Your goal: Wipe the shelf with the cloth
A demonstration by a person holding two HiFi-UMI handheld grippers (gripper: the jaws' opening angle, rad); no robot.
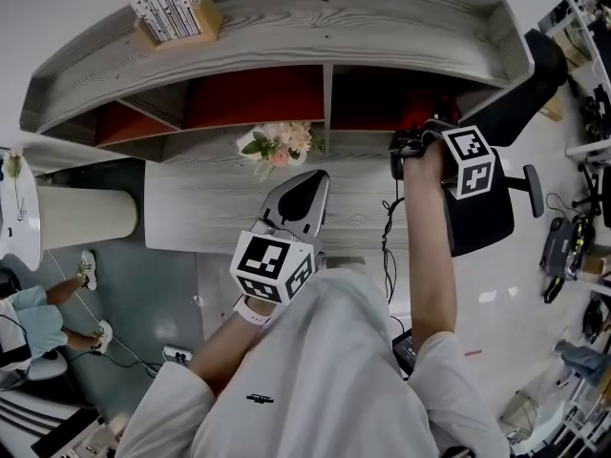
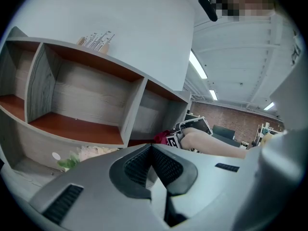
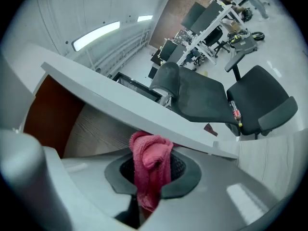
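Note:
The grey wooden shelf unit (image 1: 286, 22) has red-brown compartments. My right gripper (image 1: 410, 143) reaches into the right-hand compartment, shut on a pink-red cloth (image 1: 418, 113). In the right gripper view the cloth (image 3: 150, 170) hangs bunched between the jaws of the right gripper (image 3: 151, 163), just under a grey shelf board (image 3: 144, 117). My left gripper (image 1: 301, 194) is held in front of the lower ledge, shut with nothing in it. In the left gripper view, the tips of the left gripper (image 2: 150, 148) meet below the open compartments (image 2: 82, 105), and the cloth (image 2: 161, 137) shows at the right.
A small bunch of flowers (image 1: 277, 144) lies on the lower ledge between the grippers. A holder of white sticks (image 1: 175, 12) stands on the shelf top. A black office chair (image 1: 487, 198) is close on the right. A seated person (image 1: 38, 322) is at the lower left.

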